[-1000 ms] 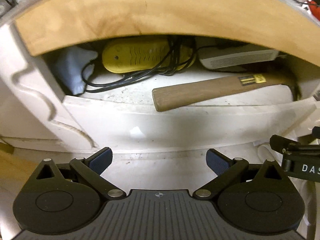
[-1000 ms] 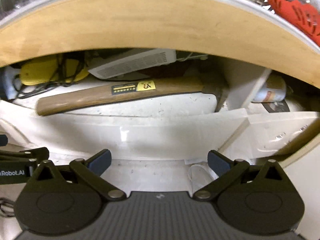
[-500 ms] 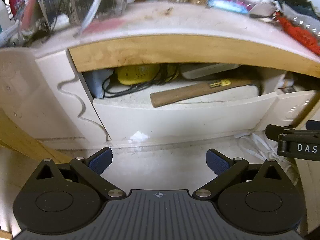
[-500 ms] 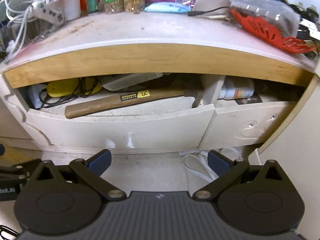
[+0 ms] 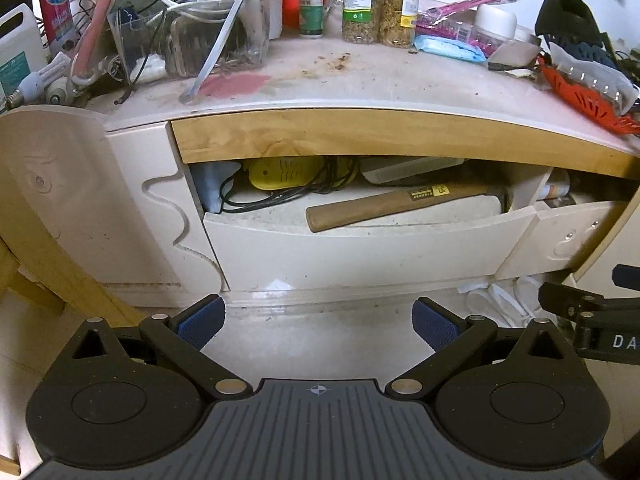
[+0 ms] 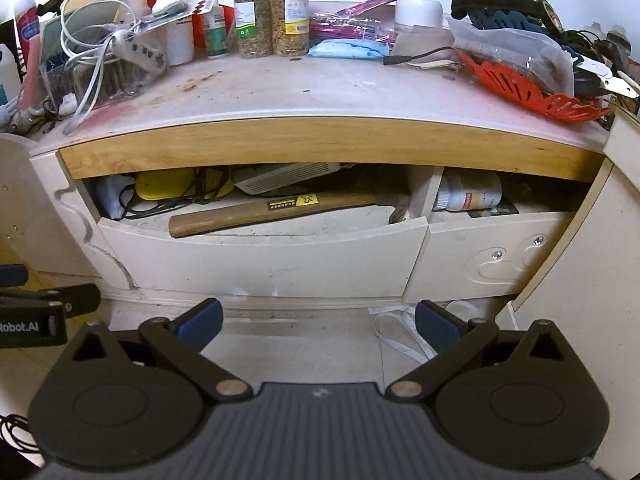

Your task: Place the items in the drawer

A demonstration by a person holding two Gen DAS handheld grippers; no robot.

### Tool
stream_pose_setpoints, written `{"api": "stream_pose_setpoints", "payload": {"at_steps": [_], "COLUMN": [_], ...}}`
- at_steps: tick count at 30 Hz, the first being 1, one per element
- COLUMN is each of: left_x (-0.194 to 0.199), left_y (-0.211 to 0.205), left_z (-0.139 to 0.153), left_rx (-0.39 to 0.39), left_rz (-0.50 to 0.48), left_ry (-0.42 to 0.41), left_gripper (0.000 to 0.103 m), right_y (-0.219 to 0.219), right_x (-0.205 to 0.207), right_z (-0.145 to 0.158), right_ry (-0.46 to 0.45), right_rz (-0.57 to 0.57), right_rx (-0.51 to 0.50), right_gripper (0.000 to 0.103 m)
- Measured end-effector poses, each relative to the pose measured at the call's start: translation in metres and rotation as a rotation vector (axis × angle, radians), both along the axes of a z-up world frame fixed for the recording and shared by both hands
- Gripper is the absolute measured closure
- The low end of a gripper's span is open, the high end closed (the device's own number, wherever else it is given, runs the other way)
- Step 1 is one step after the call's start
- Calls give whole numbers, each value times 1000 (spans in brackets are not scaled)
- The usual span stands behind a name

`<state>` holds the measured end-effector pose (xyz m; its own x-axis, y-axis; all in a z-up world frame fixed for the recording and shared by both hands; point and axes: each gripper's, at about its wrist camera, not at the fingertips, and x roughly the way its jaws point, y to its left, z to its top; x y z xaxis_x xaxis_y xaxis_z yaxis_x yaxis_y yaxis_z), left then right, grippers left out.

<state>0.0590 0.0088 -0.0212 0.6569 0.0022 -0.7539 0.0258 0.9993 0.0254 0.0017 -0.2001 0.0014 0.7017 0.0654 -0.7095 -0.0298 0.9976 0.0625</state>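
Observation:
A white drawer [image 5: 360,248] [image 6: 264,256] stands open under the wooden desk edge. Inside lie a wooden-handled hammer [image 5: 400,204] [image 6: 272,212], a yellow device with black cable [image 5: 288,172] [image 6: 176,188] and a white flat box [image 6: 288,178]. My left gripper [image 5: 318,320] is open and empty, low in front of the drawer, well back from it. My right gripper [image 6: 318,320] is open and empty, also back from the drawer. Each gripper shows at the edge of the other's view.
A second drawer [image 6: 496,260] at right holds a white bottle [image 6: 468,196]. The desk top [image 6: 320,88] carries two spice jars [image 6: 272,12], cables, a power strip [image 6: 136,48], a red slotted spatula [image 6: 520,88] and bags. A white strap [image 6: 400,336] lies on the floor.
Both grippers have pulled back and up from the drawer; the desk top has come into view. Both stay open and empty.

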Motion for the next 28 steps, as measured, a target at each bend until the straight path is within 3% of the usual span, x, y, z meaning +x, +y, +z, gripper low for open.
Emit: {"api": "stream_pose_setpoints", "payload": {"at_steps": [28], "left_x": [19], "left_y": [1], "left_z": [-7], "left_rx": [-28], "left_rz": [-4], "left_ry": [16], "left_gripper": [0], "right_y": [-1], "right_x": [2], "right_z": [-2], "right_ry": [35], "right_rz": [4], "right_rx": [48], "right_gripper": [0]}}
